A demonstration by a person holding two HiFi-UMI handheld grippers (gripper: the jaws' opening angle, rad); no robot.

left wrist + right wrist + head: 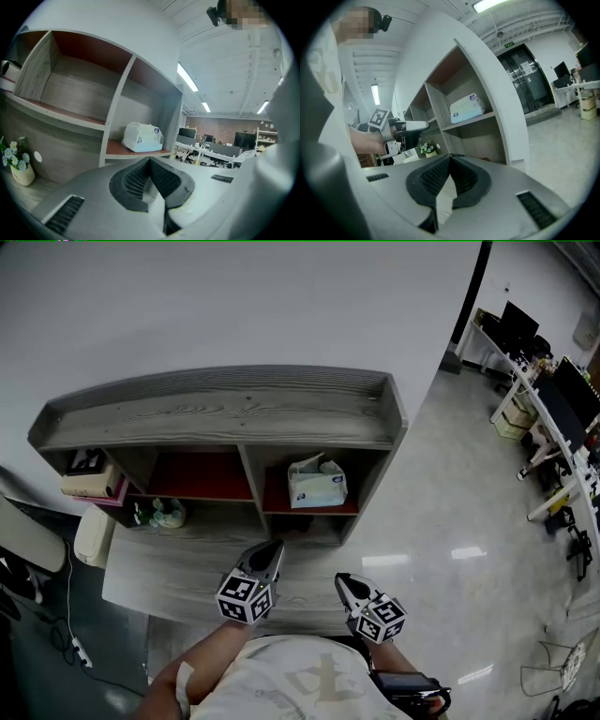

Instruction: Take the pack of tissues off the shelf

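The pack of tissues (317, 482) is a white and pale-blue bag that stands in the right-hand red-floored compartment of the grey wooden shelf (225, 413). The pack also shows in the left gripper view (142, 137) and in the right gripper view (467, 108). My left gripper (273, 548) is shut and empty, pointing at the shelf a little short of and left of the pack. My right gripper (341, 579) is shut and empty too, nearer to me and to the right. In the right gripper view the left gripper (423, 125) hangs in front of the shelf.
A small pot of flowers (169, 514) stands on the lower grey ledge (178, 568) under the left compartment. Boxes (91, 479) fill the far-left end of the shelf. Office desks with monitors (553, 399) line the right side across a glossy floor.
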